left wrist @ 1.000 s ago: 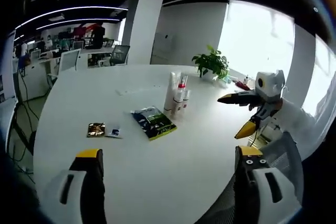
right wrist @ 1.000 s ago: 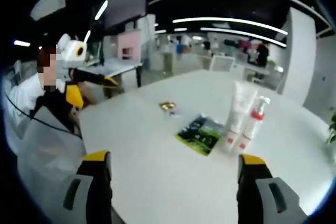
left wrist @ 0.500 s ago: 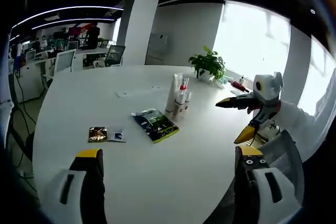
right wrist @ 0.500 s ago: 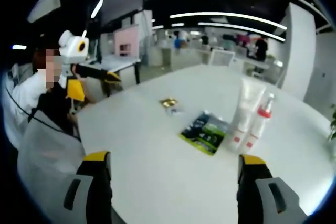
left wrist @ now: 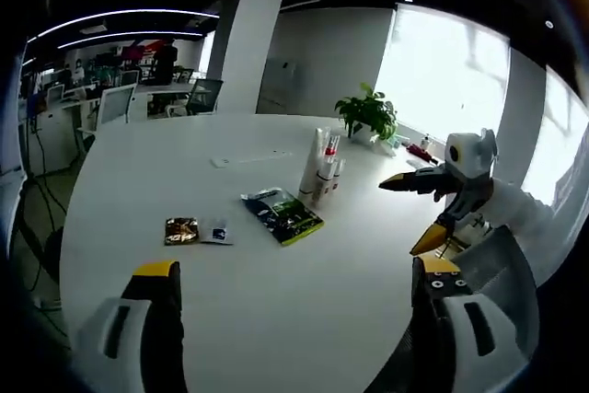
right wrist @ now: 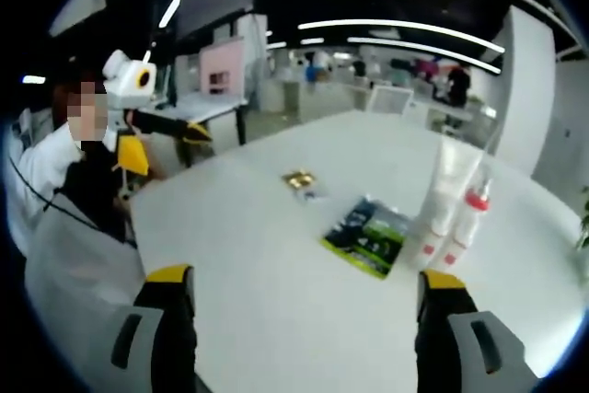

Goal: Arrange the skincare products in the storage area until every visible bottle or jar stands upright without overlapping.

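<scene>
Office space with strip lights surrounds the broad, smooth white round counter point(left wrist: 276, 301) in the left gripper view; the left gripper point(left wrist: 294, 319) hangs at its near edge, jaws released with nothing between. Mid-counter stand upright a tall white plastic tube point(left wrist: 313, 167) and a red-capped white pump bottle point(left wrist: 327, 172), touching; just beside them lies a flat glossy dark green packet point(left wrist: 282, 215), with a small gold sachet point(left wrist: 181, 230) well apart. Bare counter lies all around. The other gripper point(left wrist: 419, 213) hovers off the right rim, released. In the right gripper view, the right gripper point(right wrist: 299, 319) is released over bare counter; tube point(right wrist: 442, 195) and bottle point(right wrist: 467, 223) stand right of the packet point(right wrist: 373, 236).
</scene>
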A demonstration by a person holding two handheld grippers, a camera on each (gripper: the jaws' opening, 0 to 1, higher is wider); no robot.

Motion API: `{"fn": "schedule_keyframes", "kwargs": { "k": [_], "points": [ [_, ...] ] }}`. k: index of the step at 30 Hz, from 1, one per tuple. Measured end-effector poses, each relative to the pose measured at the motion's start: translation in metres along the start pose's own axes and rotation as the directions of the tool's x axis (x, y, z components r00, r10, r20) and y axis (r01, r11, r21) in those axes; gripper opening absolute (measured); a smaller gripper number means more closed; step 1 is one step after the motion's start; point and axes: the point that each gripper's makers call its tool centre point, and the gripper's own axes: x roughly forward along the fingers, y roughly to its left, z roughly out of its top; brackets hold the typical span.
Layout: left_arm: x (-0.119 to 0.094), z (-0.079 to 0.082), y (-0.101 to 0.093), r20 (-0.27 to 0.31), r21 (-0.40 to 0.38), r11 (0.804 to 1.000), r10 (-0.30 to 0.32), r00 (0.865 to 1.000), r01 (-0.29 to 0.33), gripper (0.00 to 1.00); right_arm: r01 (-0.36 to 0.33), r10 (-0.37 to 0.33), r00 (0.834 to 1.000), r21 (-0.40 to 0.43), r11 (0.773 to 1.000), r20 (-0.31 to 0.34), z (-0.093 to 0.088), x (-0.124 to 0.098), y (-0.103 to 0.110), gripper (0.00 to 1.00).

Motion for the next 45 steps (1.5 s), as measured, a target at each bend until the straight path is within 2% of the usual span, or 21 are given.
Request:
{"fn": "schedule_keyframes", "kwargs": {
  "k": [5,11,13,19,25,31,39,45],
  "points": [
    [0.005,-0.004,0.005,-0.013,0.004,1.000,-0.003,1.000,0.003,0.99,0.005,-0.005,1.000,-0.001,1.000,-0.012,0.000,0.005,-0.001,0.99],
    [0.012,0.000,0.018,0.000,-0.004,1.000,-0.010,1.000,0.010,0.99,0.005,-0.006,1.000,-0.020,1.000,-0.025,0.003,0.006,-0.004,0.99],
    [0.014,0.000,0.011,0.003,0.006,1.000,-0.014,1.000,0.014,0.99,0.004,-0.005,1.000,-0.029,1.000,-0.024,0.007,0.007,-0.005,0.99],
    [0.012,0.000,0.024,0.012,-0.008,1.000,0.008,1.000,-0.008,0.99,0.008,-0.009,0.999,-0.039,0.999,-0.039,0.010,0.019,-0.008,0.99],
    [0.015,-0.009,0.038,-0.022,-0.007,1.000,0.012,1.000,-0.012,0.99,-0.043,0.041,0.999,-0.040,0.998,-0.034,0.015,0.033,0.004,0.99],
    [0.022,-0.010,0.048,-0.038,-0.011,1.000,0.007,0.999,-0.007,0.99,-0.040,0.038,0.999,-0.064,0.997,-0.028,0.022,0.044,-0.004,0.99],
    [0.029,-0.016,0.049,-0.055,-0.028,1.000,-0.007,0.998,0.005,0.99,-0.037,0.036,0.999,-0.059,0.998,-0.024,0.024,0.055,-0.008,0.99],
    [0.035,-0.020,0.051,-0.059,-0.045,0.999,-0.013,0.998,0.010,0.99,-0.076,0.073,0.997,-0.092,0.993,-0.035,0.026,0.068,0.002,0.99]
  ]
}}
